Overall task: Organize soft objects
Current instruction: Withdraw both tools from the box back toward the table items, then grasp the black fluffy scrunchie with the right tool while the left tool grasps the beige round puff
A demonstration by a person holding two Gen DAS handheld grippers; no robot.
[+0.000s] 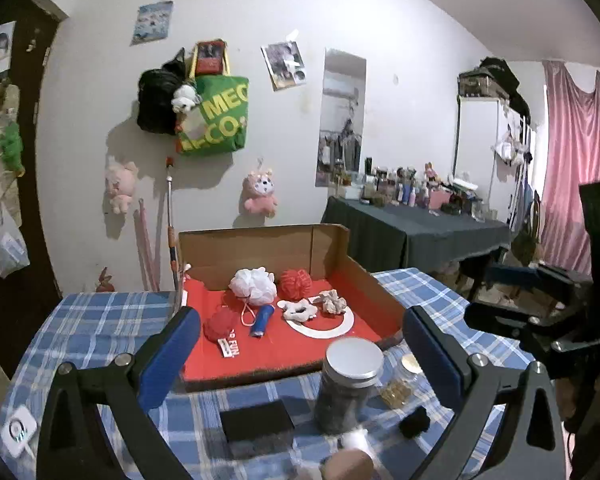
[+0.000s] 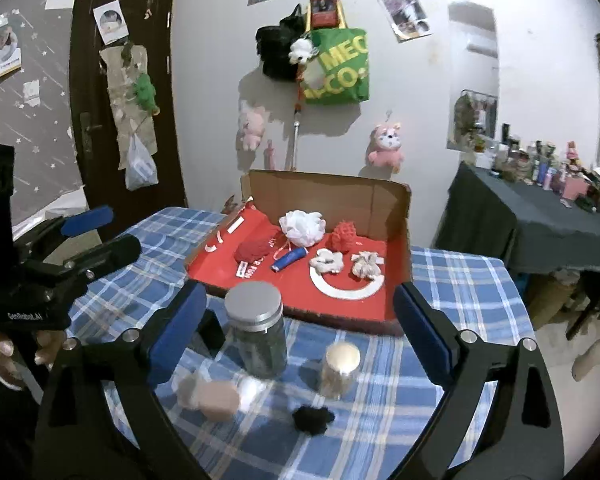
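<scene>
Where blue plaid tablecloth [image 1: 100, 320] covers table, soft puffs sit in red-lined box [image 2: 400, 216]; both grippers [image 1: 300, 344] [image 2: 300, 320] spread wide, empty. Door [image 2: 96, 120] fully visible only in right view.

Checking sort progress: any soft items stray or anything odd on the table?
Yes: a black fuzzy ball and a blurred pink-and-white soft lump lie on the checked cloth beside the jars, outside the red-lined cardboard box that holds the other soft items. Nothing looks spilled or damaged.
</scene>
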